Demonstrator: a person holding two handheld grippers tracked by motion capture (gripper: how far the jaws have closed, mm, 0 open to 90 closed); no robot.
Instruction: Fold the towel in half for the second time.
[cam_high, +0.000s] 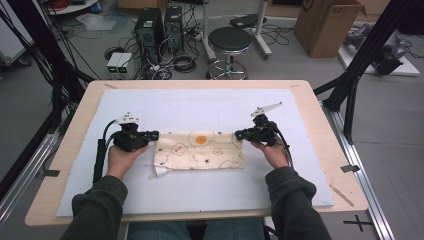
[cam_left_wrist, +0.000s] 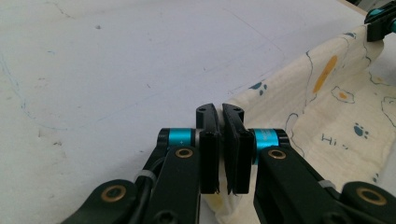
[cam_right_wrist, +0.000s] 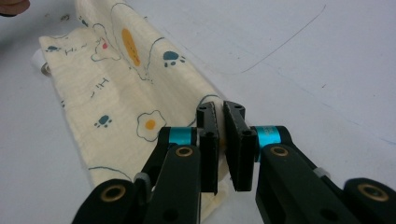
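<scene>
A cream cloth (cam_high: 200, 150) printed with eggs, paws and outlines lies folded into a long strip on the white board. My left gripper (cam_high: 155, 135) is at its far left corner, shut on the cloth's edge (cam_left_wrist: 327, 116), which pokes out between the jaws (cam_left_wrist: 220, 112). My right gripper (cam_high: 239, 134) is at the far right corner, and it too is shut on the cloth (cam_right_wrist: 116, 93), pinched between its pads (cam_right_wrist: 220, 109). In the left gripper view the right gripper (cam_left_wrist: 380, 21) shows at the cloth's other end. The cloth rests flat between both hands.
The white board (cam_high: 200, 105) covers most of the wooden table (cam_high: 80, 125). A small white tag (cam_high: 160, 171) sticks out at the cloth's near left corner. Beyond the table stand a black stool (cam_high: 229, 40), computer towers (cam_high: 150, 27), a cardboard box (cam_high: 325, 25) and black frame posts (cam_high: 360, 70).
</scene>
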